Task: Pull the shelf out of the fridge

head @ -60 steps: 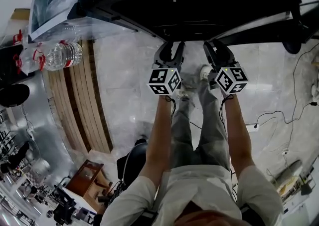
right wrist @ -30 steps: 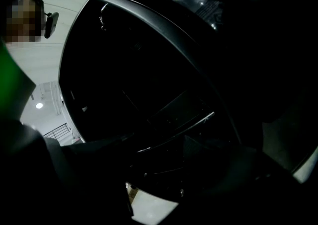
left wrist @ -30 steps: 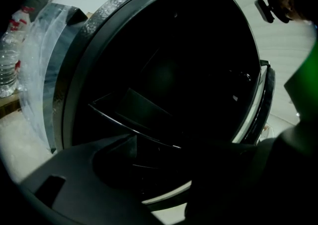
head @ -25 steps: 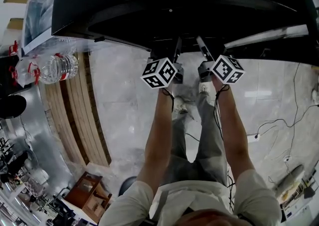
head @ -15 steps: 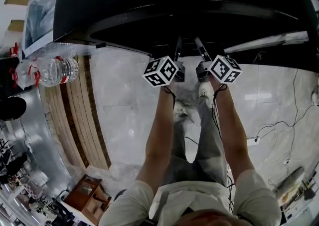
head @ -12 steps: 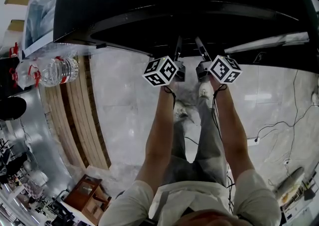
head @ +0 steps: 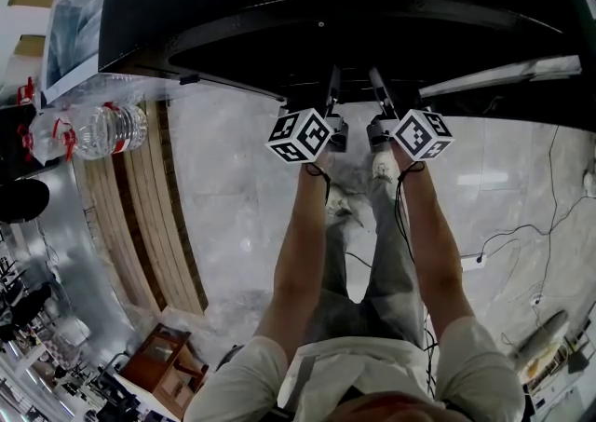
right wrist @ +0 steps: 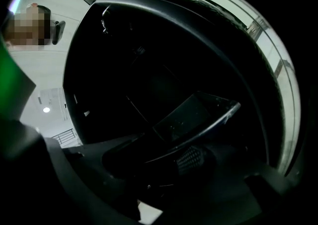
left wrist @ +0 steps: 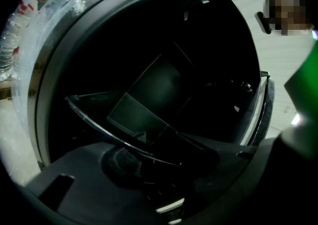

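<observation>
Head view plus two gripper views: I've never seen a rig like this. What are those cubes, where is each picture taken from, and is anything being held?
There is no robot here: a person holds a claw in each hand. The head view comes from a camera on the person's head, looking down at the marble floor; water bottles sit at the left. The patterned cubes are parts of the claws. The left claw and right claw reach into the dark, open fridge. The other two pictures come from a camera riding on each claw, looking along its jaws. In both, the front edge of the glass shelf runs between the jaws. They have just been closing and seem to press on it, though it is dark. So each claw appears to grip the shelf.
</observation>
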Demonstrator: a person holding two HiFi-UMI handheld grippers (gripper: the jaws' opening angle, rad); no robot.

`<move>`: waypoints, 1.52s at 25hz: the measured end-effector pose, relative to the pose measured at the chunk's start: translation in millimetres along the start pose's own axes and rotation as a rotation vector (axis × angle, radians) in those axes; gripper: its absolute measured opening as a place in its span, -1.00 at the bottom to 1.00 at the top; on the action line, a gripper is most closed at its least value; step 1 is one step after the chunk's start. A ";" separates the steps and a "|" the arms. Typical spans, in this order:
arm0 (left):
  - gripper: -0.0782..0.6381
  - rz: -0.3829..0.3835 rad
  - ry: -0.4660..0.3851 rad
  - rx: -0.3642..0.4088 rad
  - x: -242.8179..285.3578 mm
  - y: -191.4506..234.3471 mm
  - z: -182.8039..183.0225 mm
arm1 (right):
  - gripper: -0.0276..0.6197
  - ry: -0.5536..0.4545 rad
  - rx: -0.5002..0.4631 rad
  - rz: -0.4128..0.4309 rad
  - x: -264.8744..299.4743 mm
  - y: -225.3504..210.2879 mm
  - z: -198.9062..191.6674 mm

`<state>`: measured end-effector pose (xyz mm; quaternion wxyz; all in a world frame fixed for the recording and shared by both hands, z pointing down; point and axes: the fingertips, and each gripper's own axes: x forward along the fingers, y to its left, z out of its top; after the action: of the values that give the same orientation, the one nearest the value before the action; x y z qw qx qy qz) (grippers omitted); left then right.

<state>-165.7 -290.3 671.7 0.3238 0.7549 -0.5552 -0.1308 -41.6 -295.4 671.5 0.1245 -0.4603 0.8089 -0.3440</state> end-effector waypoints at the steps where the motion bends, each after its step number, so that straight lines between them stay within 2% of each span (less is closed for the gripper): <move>1: -0.23 -0.003 -0.002 0.002 -1.5 -1.2 0.8 | -0.39 -0.002 -0.002 0.003 -1.3 1.3 0.3; 20: -0.23 -0.031 -0.023 -0.004 -25.0 -16.7 5.1 | -0.39 -0.054 -0.005 0.047 -25.0 22.5 6.0; 38: -0.23 -0.058 -0.048 0.037 -62.1 -48.5 18.3 | -0.39 -0.081 -0.013 0.094 -61.5 54.8 16.0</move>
<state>-161.0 -230.8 617.1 0.2925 0.7730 -0.5431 -0.1479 -35.9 -232.8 615.9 0.1703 -0.4361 0.8262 -0.3135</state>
